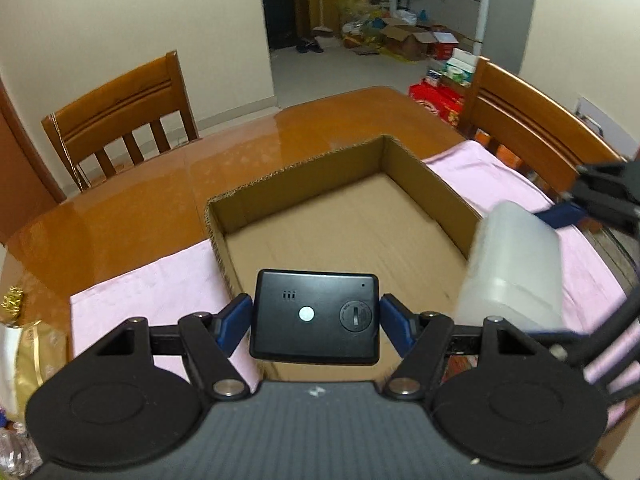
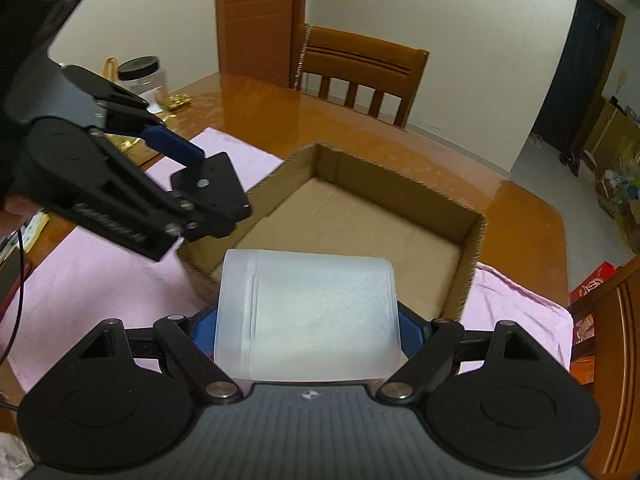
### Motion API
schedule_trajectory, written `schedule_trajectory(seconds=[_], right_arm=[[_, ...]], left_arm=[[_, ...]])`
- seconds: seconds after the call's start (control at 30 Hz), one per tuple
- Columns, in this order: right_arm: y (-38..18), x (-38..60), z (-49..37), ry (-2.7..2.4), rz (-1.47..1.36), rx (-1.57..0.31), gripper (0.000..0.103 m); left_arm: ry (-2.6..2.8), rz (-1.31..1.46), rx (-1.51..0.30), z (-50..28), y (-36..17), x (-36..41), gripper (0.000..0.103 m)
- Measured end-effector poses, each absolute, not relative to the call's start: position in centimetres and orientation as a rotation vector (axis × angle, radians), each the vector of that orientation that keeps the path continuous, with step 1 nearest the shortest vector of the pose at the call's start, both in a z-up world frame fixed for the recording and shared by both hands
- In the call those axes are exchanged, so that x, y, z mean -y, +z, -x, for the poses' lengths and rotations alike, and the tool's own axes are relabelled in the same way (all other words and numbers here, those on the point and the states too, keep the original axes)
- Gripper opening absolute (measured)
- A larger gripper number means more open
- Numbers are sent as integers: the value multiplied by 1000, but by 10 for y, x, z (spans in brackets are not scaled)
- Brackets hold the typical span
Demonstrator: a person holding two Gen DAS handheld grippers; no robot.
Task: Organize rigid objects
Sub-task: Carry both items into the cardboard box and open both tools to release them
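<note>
Currently, step in hand: both held items are being carried toward the cardboard box [image 1: 344, 216] for placement.
Left tongs [image 1: 316, 322]: closed on the black device [image 1: 315, 318]; the blue pads [image 1: 232, 326] press on its two short sides, and it hangs flat, face up, over the near wall of the box.
Right tongs [image 2: 308, 332]: closed on the frosted container [image 2: 308, 316], which lies on its side between the pads; it sits just short of the near box wall in the right wrist view.
Box: open-topped, no contents visible on its floor, resting on the pink cloth [image 1: 132, 300] spread over the desk [image 1: 120, 208].
Relative position: in the left wrist view the frosted container [image 1: 516, 264] is at the right edge of the box, near the black device but apart from it.
Placement advice, device: judged best lowered flat to the floor at one end, leaving room beside it.
Placement advice, container: judged best set down parallel to a wall; a rounded body lying on its side could roll.
Clearance: keep each item above the wall rim until fully over the floor; a snag could shift the box on the cloth.
Sequence: lower one hand at a time, so the two tongs do not collide inside the box.
Release: open the pads only once the item rests on the floor.
</note>
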State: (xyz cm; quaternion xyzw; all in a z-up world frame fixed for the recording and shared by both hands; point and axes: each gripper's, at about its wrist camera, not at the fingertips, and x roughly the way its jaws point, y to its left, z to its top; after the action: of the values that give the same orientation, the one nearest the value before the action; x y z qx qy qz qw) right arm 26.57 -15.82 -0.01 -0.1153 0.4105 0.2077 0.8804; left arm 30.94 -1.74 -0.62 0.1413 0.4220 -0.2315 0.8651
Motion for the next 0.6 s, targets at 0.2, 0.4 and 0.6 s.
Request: schedule_trajectory(seconds=[0.2,0.4,0.6], right_arm=[[-9,181,-295,411,205,-869,87],[-17,195,-314,389,196,-881,87],[-25,200,-329,374,197,-899,87]], left_arm=[[-422,-294,-954,-357,-44,42,69],[-372,-288,-993,-389,-74,56,69],[-280,-197,-942,-408,-76,48,82]])
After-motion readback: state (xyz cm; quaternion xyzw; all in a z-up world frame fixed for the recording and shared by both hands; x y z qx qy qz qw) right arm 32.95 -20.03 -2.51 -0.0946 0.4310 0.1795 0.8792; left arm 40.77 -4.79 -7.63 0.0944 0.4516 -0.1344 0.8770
